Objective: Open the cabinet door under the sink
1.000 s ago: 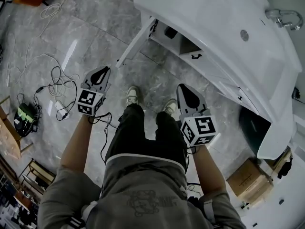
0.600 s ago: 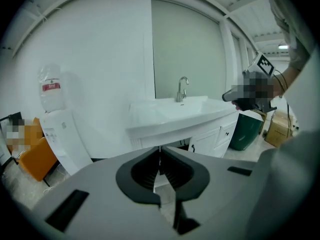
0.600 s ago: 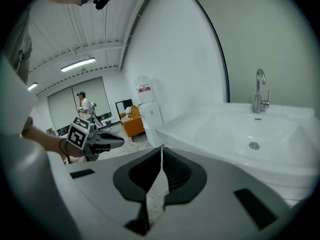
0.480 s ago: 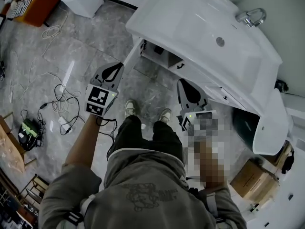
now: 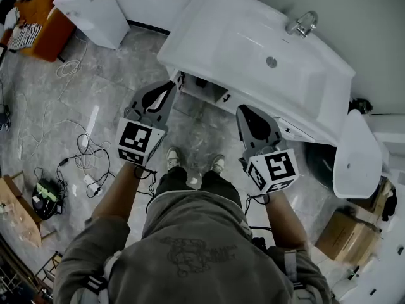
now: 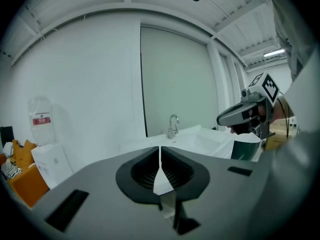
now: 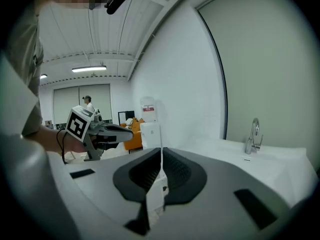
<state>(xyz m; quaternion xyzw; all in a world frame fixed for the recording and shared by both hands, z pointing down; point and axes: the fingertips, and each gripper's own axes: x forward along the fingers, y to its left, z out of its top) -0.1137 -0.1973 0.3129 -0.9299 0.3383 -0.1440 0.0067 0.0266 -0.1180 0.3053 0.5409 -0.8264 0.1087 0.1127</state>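
1. Two grippers are held out in front of the person, above a grey stone floor [image 5: 114, 75], and both point toward the white sink [image 5: 221, 33].
2. The left gripper [image 5: 166, 88] has its claw pressed together. Its own view shows only a thin seam between the two halves and nothing caught in it.
3. The right gripper [image 5: 243, 110] is likewise closed and empty. It hangs in front of the middle of the cabinet [image 5: 288, 130] under the sink and touches nothing.
4. The sink has a chrome faucet [image 5: 302, 23] at its back edge and a round drain [image 5: 271, 61] in the bowl.
5. At the cabinet's left end a dark opening shows. The door [image 5: 179, 80] stands swung out from it as a narrow white edge.
6. The left gripper's tip lies just beside that door edge. Whether they touch cannot be told.
7. Loose cables [image 5: 82, 151] trail over the floor on the left, and the person's shoes [image 5: 174, 158] stand between the two grippers.
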